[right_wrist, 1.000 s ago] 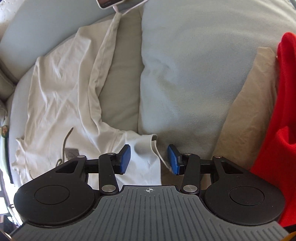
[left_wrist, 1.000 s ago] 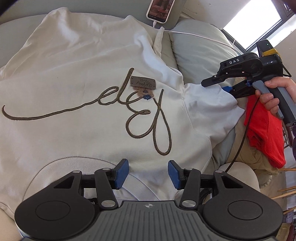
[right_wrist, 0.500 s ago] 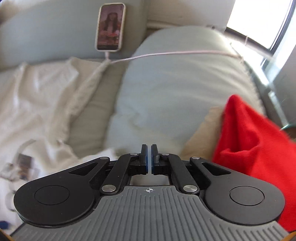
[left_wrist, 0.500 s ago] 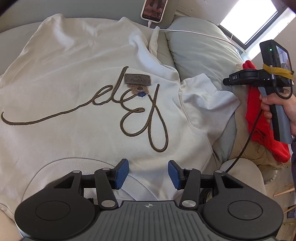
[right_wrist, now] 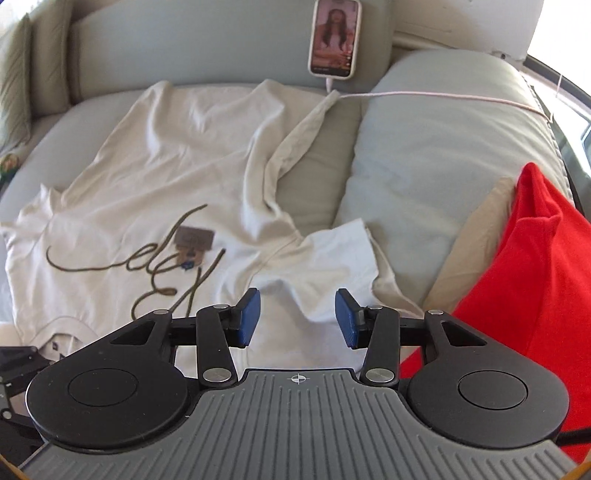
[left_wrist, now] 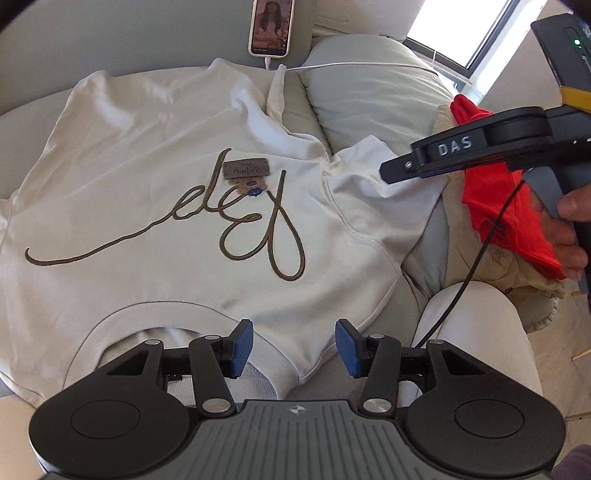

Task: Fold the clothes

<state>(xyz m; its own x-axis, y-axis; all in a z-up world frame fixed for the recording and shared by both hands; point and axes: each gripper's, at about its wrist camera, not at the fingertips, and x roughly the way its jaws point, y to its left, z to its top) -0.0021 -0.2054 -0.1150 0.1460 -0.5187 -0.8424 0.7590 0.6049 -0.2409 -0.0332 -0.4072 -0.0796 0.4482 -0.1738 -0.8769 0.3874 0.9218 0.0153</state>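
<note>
Two grippers are seen, both with jaws spread and nothing held between the blue pads. The left gripper (left_wrist: 294, 347) is poised over the ribbed collar of the cream T-shirt (left_wrist: 155, 206), near that garment's nearest edge. The right gripper (right_wrist: 297, 319) is held above the shirt's short sleeve (right_wrist: 332, 254), which is turned up and creased against a grey cushion (right_wrist: 436, 158); in the left wrist view its black fingers are seen over that same sleeve, and the hand (left_wrist: 570, 229) on the handle is partly shown.

The T-shirt is spread front-up on a grey sofa seat (right_wrist: 48, 147), collar toward the cameras, hem toward the backrest. A looping brown script (left_wrist: 236, 218) is stitched across the chest, with a small brown patch (left_wrist: 245, 168) just above it. One long fold is raised along the shirt's side beside the cushion.

A red garment (right_wrist: 535, 266) is piled on a beige cloth (right_wrist: 469, 251) at the right, close to the right gripper. A phone (right_wrist: 335, 38) is propped against the backrest beyond the hem, and its pale cable (right_wrist: 443, 96) is strung over the cushion toward a bright window (left_wrist: 461, 29). Bare seat is left to the shirt's far left.
</note>
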